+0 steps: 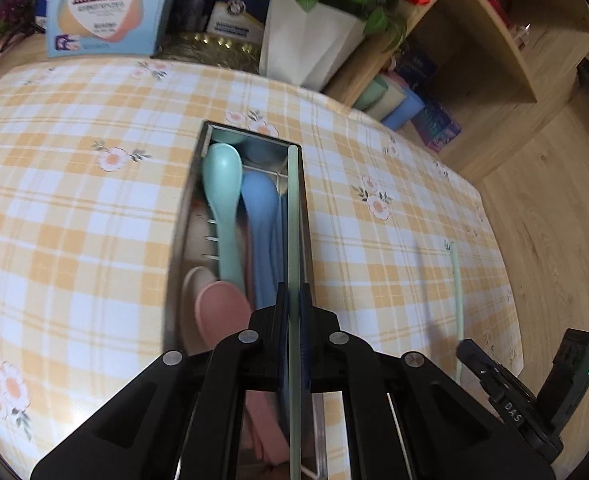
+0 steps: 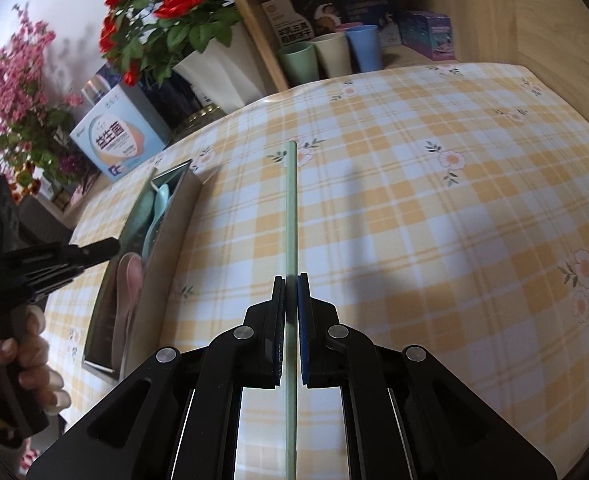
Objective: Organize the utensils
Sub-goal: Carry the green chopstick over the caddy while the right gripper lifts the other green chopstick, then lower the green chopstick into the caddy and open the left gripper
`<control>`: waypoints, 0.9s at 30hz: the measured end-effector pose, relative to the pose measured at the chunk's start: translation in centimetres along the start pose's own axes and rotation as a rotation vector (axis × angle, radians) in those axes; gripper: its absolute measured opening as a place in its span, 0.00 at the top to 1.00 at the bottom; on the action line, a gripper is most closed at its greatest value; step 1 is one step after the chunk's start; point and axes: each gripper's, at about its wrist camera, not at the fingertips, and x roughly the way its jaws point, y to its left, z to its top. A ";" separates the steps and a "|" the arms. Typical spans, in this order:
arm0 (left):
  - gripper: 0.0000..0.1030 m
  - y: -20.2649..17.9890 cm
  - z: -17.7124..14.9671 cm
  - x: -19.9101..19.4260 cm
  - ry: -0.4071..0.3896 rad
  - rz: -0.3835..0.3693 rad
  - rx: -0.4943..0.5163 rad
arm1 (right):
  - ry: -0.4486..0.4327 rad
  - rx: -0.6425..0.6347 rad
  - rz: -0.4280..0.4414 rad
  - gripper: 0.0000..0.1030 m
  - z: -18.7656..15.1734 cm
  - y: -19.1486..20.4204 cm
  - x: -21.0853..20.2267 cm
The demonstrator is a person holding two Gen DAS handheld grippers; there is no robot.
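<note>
Spoons lying in metal tray (image 1: 182, 216). Your left gripper (image 1: 293, 300) clamping chopstick (image 1: 293, 216) over tray; right gripper (image 2: 292, 292) pinching second chopstick (image 2: 291, 208), tray at 10 o'clock.

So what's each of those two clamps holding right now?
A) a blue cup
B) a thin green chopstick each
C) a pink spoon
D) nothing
B: the left gripper pinches one green chopstick over the metal tray, and the right gripper pinches another chopstick.
</note>
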 end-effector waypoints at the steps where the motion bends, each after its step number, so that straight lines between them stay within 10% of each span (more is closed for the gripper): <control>1: 0.95 0.0 0.1 0.4 0.008 0.005 0.004 | -0.001 0.006 -0.002 0.94 0.0 -0.2 0.0; 20: 0.95 0.3 -0.1 2.8 0.097 0.047 0.011 | -0.014 0.062 -0.002 0.94 0.3 -1.7 -0.6; 27: 0.78 -0.8 0.4 1.2 0.070 0.045 0.079 | -0.023 0.064 0.004 0.94 0.4 -1.6 -0.9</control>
